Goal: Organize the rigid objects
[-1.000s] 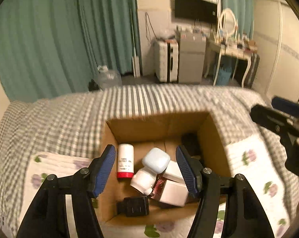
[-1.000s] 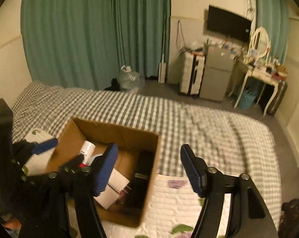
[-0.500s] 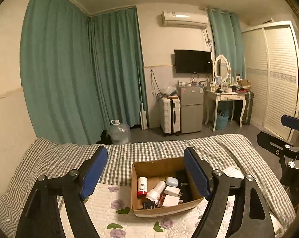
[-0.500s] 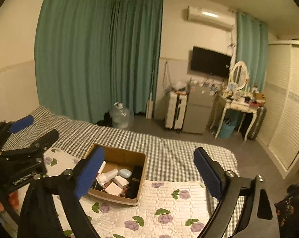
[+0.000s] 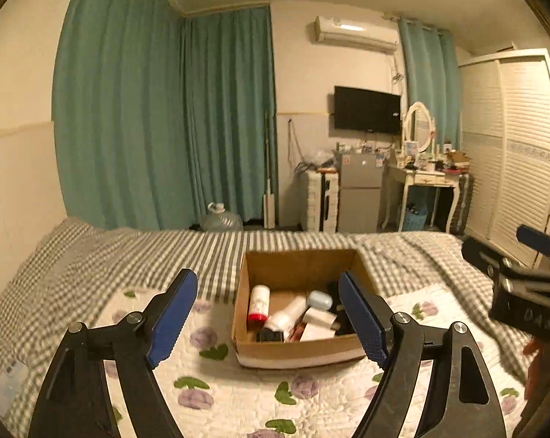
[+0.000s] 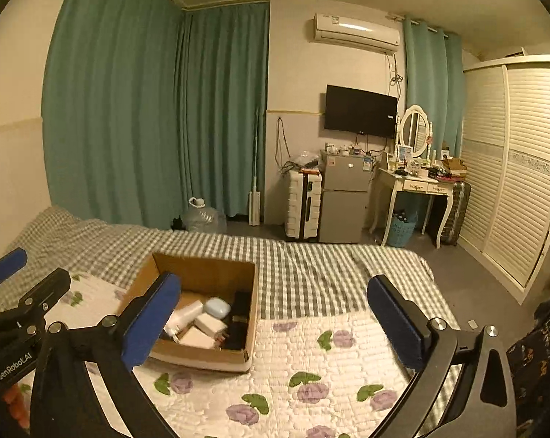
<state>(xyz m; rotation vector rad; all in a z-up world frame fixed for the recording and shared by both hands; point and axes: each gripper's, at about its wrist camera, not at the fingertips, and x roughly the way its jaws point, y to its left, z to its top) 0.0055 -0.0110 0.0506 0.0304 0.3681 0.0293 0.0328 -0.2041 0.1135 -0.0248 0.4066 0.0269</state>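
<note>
- Bedroom with green curtains (image 6: 129,109): a bed (image 6: 311,266) under a checked blanket fills the lower part of both views, with a white floral quilt (image 6: 311,376) over its near end.
- Left gripper (image 5: 267,314): its blue-padded fingers (image 5: 173,314) stand wide apart with nothing between them, raised above the quilt and short of the box.
- Right gripper (image 6: 275,321): its fingers (image 6: 395,321) are likewise spread wide and hold nothing; in the left view it shows at the right edge (image 5: 519,277).
- Box (image 5: 297,350): open cardboard, sitting on the quilt where the quilt meets the blanket; seen between the left fingers, and partly behind the right gripper's left finger in the right view (image 6: 216,356).
- Inside the box: a white can (image 5: 258,303) with a red base lies at the left; a white bottle (image 5: 286,315) lies slanted in the middle; a pale blue case (image 5: 319,300) sits just behind it; white blocks (image 5: 318,323) and dark items crowd the right side.
- Beyond the bed: a water jug (image 6: 204,219) on the floor, a white suitcase (image 6: 304,204), a small grey fridge (image 6: 344,197), a dressing table (image 6: 413,182) with an oval mirror, a TV (image 6: 360,111) on the wall, an air conditioner (image 6: 355,33) above it, and a louvred wardrobe (image 6: 512,168) at the right.
</note>
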